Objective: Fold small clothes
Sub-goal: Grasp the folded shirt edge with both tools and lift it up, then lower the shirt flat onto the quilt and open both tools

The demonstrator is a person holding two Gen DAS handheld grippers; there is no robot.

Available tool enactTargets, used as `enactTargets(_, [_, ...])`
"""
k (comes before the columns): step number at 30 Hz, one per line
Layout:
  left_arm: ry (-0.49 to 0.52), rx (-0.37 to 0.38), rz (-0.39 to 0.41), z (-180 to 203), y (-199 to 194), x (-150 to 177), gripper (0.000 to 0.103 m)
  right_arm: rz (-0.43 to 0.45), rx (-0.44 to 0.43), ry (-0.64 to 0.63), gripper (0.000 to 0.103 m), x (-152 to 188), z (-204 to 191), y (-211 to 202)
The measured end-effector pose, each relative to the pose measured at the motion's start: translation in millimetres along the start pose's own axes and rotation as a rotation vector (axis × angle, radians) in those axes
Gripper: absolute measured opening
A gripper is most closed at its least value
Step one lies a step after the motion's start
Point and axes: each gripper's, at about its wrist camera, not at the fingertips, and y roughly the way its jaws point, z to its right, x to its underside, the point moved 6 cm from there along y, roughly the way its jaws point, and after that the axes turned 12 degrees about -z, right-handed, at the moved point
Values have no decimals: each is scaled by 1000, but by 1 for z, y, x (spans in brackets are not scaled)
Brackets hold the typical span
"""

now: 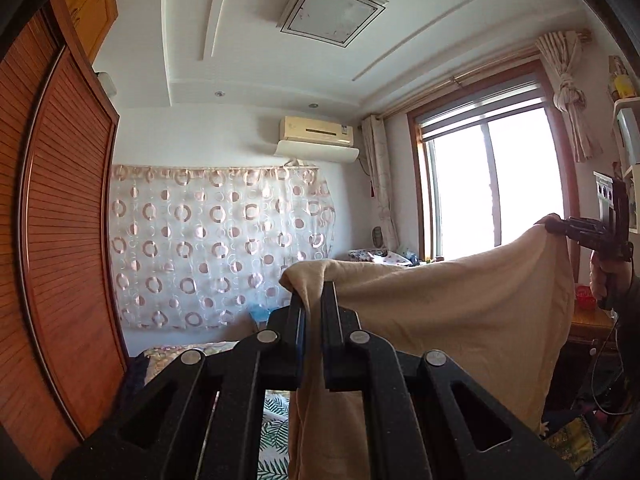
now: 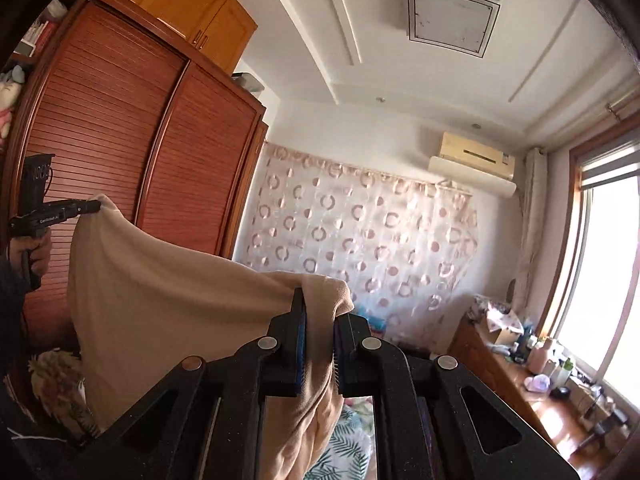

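Beige cloth (image 1: pixel 460 312) held aloft, stretched between left tool (image 1: pixel 314 300) and right tool (image 2: pixel 318 312), each clenched on a corner.

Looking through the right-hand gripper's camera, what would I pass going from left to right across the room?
Left gripper → beige cloth → wooden wardrobe → circle-patterned curtain → air conditioner → window.

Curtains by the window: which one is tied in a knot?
The curtain right of the window, knotted mid-length. The left curtain hangs straight, unknotted.
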Motion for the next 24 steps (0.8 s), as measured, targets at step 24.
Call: enactTargets(24, [-109, -159, -488, -100, 317, 196, 7, -493, -36, 45, 11, 117, -27, 351])
